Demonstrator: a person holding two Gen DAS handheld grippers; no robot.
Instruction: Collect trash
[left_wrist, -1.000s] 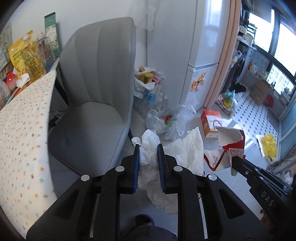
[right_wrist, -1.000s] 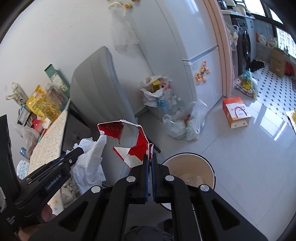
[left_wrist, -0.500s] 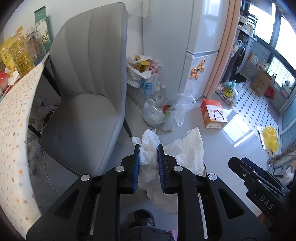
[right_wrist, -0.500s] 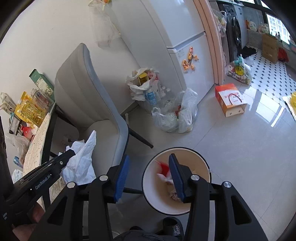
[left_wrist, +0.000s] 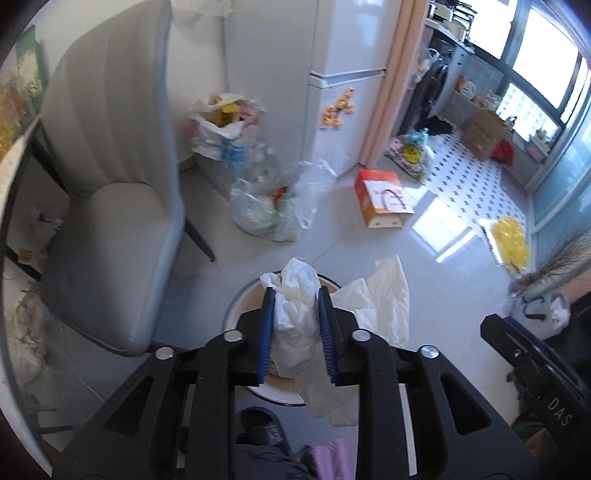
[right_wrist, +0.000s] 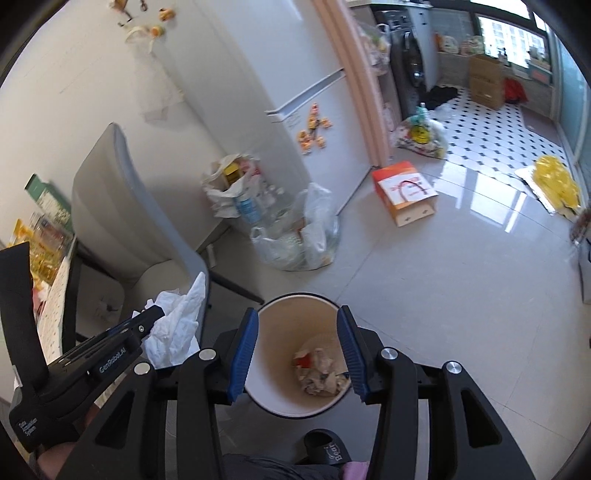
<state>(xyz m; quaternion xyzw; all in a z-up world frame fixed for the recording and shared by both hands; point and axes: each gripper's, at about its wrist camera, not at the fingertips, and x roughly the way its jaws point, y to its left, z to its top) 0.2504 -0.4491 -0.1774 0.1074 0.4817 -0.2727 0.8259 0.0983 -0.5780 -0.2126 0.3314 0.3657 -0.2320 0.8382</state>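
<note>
My left gripper (left_wrist: 296, 295) is shut on a crumpled white tissue (left_wrist: 299, 321) and holds it above the round beige trash bin (left_wrist: 236, 314), which is mostly hidden behind the fingers. In the right wrist view the left gripper (right_wrist: 155, 314) with the tissue (right_wrist: 177, 328) sits just left of the bin (right_wrist: 280, 402). My right gripper (right_wrist: 295, 317) is open and empty right over the bin's mouth. Crumpled paper and a red scrap (right_wrist: 317, 369) lie at the bin's bottom.
A grey chair (left_wrist: 110, 206) stands to the left of the bin. Plastic bags of bottles and rubbish (left_wrist: 273, 206) lie by the white fridge (left_wrist: 332, 74). An orange box (left_wrist: 380, 199) and a yellow bag (left_wrist: 511, 240) lie on the floor. A dark slipper (right_wrist: 328, 448) is below the bin.
My right gripper opened and dropped the red-and-white torn carton into the bin. My left gripper, still holding the tissue, moved from beside the chair to above the bin.
</note>
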